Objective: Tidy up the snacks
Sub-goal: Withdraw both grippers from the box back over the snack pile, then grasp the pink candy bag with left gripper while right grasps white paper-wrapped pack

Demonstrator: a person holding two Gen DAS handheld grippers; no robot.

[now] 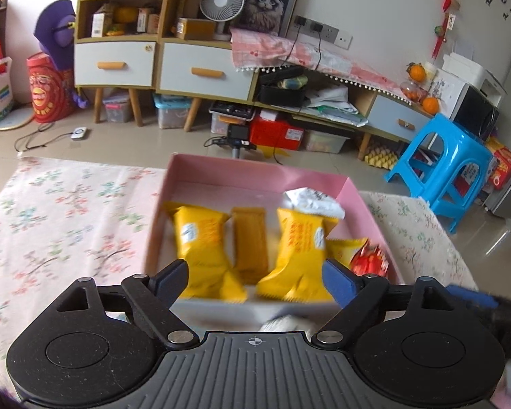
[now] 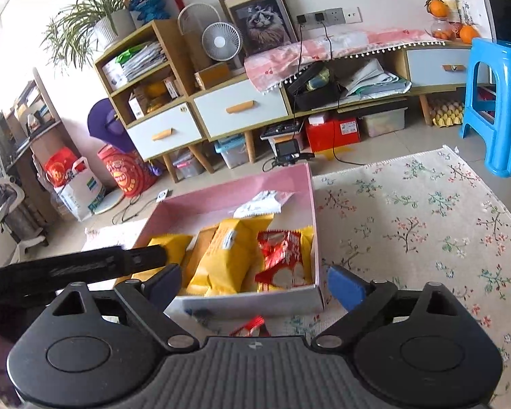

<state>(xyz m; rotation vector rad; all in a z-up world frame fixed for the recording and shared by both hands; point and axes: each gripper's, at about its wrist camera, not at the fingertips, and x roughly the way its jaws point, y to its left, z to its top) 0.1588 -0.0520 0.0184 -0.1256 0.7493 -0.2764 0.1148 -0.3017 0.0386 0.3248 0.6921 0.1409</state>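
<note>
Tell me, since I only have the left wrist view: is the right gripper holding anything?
Observer: No. The right gripper is open and empty, over the near right corner of the pink box.
Operator: Any snack left outside the box?
Observer: Yes. A small red packet lies on the floral cloth, just outside the box's near wall.
Operator: How does the red snack inside lie?
Observer: The red-and-white pack lies in the near right corner, resting on the yellow packs.
</note>
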